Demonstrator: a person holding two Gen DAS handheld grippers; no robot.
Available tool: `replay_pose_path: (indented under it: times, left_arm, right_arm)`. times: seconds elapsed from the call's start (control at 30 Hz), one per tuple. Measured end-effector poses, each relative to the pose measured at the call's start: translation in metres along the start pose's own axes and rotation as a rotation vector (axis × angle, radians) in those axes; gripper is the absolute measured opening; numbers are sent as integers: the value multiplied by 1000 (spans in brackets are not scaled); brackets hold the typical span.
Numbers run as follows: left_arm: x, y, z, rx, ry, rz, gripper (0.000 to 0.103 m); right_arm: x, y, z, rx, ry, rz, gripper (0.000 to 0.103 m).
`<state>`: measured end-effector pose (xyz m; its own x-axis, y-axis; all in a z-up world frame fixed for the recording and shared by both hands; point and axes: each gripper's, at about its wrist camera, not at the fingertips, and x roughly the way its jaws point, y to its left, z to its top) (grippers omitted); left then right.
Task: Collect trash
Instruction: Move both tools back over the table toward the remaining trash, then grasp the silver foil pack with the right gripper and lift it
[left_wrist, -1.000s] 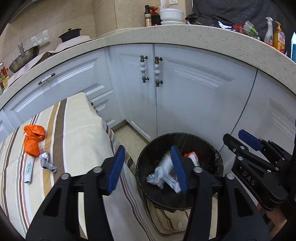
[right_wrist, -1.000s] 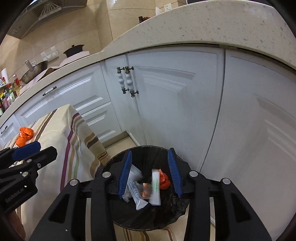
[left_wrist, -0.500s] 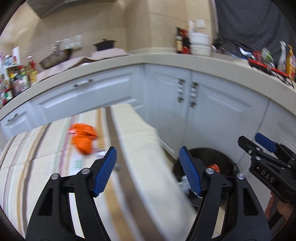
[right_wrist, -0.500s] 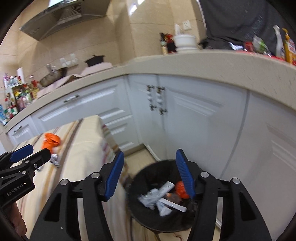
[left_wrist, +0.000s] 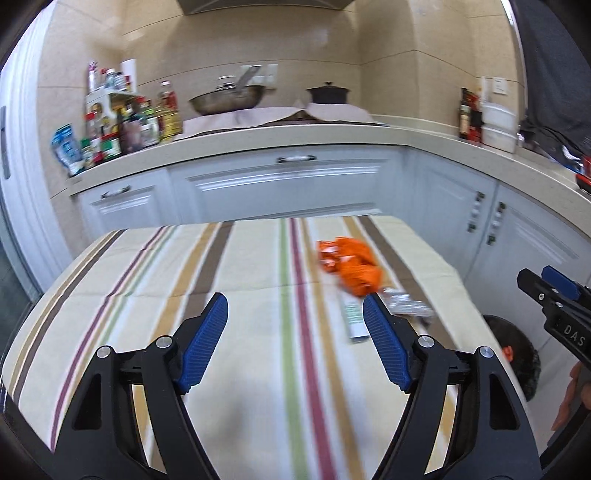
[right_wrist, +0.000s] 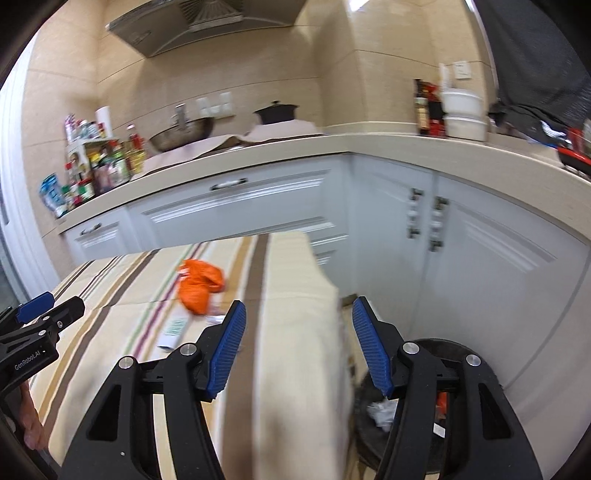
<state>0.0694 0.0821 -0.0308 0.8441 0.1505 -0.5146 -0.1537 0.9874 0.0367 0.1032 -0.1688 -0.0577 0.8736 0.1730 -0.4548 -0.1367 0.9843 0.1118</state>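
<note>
Blue pads up front in both views, and both tools are empty. Left gripper (left_wrist: 295, 332) hangs over the striped tablecloth (left_wrist: 236, 266) with its jaws opening, only cloth showing in the gap. Right gripper (right_wrist: 297, 338) hangs over the table's corner edge, jaws apart, nothing pinched between them.

Just past the left tool's right pad (left_wrist: 384, 343), at about one o'clock from it, lies the trash: a white paper strip (left_wrist: 355, 317) with green print, flat on the cloth, and a crumpled silver foil scrap (left_wrist: 404, 306) close beside it on the right. Touching or nearly touching them from behind sits a crumpled orange wrapper (left_wrist: 351, 266); the blur makes contact hard to judge. From the right wrist the same pile sits at about eleven o'clock off its left pad (right_wrist: 227, 343), orange wrapper farthest, paper strip nearest.

Down at four o'clock in the left view, on the floor beside the table, stands the black bin (left_wrist: 519, 362); the right view shows crumpled white and orange scraps already in it, under its right finger.

Farther back, white cabinets (left_wrist: 288, 184) carry a beige counter (left_wrist: 295, 138). On it stand a wok (left_wrist: 227, 98), a dark pot (left_wrist: 327, 92), and a cluster of bottles (left_wrist: 122, 125) at ten o'clock.
</note>
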Motion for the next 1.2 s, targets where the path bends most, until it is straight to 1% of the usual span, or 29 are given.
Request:
replay_pose_path:
  times: [0.17,0.33,0.53,0.77,0.83,0.97,1.03,1.1,1.2]
  left_arm:
    - [3,38,-5,-47,17,52,74]
    - [12,63,-10,-81,46,88,74]
    - [24,77,-16,-103,76,98,74]
    - [41,78,-17,-113,109,77,74]
    - [45,76,-17,-114,118,69,74]
    - [52,71,-17,-113,135,44,74]
    - [53,68,-17,-109,137,39,74]
    - [55,65,-17,-107,140,32,75]
    - [57,59,-17,-105,147,23,75]
  right_arm:
    - [15,28,1,-36,26,39,59]
    - [40,48,-4,-55,85,70,59]
    - [69,63,-8,-74,165,83,59]
    - [102,71,-8,-100,288,82,58]
    - [109,71,-9,-98,314,84,55]
    - [121,69,-13,-101,372,91,41]
    - [124,70,-16,-106,394,103,29]
    - [122,71,-17,-110,393,112,27]
    - [117,73,-17,-130,381,111,27]
